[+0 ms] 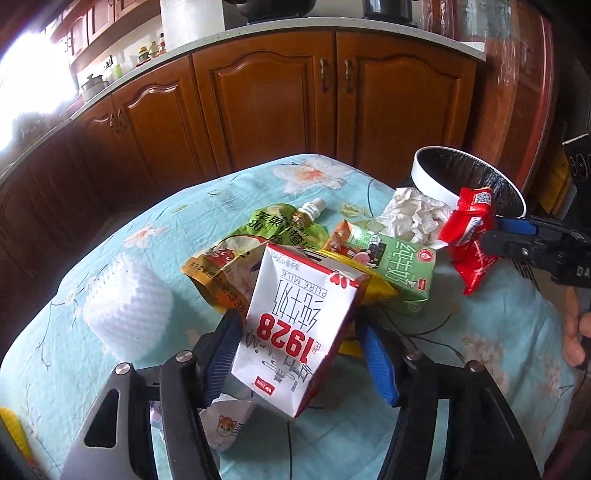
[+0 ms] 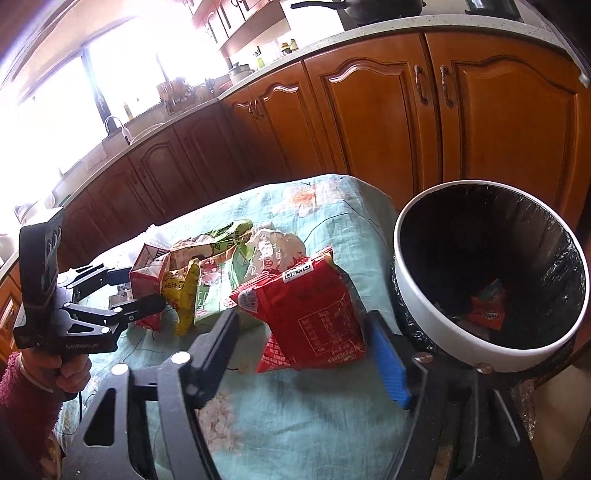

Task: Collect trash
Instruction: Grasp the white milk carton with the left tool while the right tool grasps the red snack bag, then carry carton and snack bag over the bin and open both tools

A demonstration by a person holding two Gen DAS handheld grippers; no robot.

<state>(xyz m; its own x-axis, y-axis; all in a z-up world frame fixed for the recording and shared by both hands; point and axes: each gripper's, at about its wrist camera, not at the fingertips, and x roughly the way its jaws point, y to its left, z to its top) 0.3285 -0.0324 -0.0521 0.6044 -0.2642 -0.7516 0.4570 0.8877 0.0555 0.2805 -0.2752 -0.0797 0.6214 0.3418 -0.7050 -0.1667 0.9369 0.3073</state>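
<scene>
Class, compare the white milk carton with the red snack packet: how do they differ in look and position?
The white milk carton is a stiff box with red "1928" print; the red snack packet is a soft, crinkled bag. The carton sits in the left gripper, the packet in the right gripper, nearer the bin. Both are lifted off the table.

a run of glossy reddish-brown wooden cabinets with arched door panels (image 2: 373, 122) curves under a pale speckled stone countertop (image 2: 399, 27). a bright, blown-out window (image 2: 55, 110) floods the sink corner. in front stands a table under a light blue floral cloth (image 1: 229, 192).
</scene>
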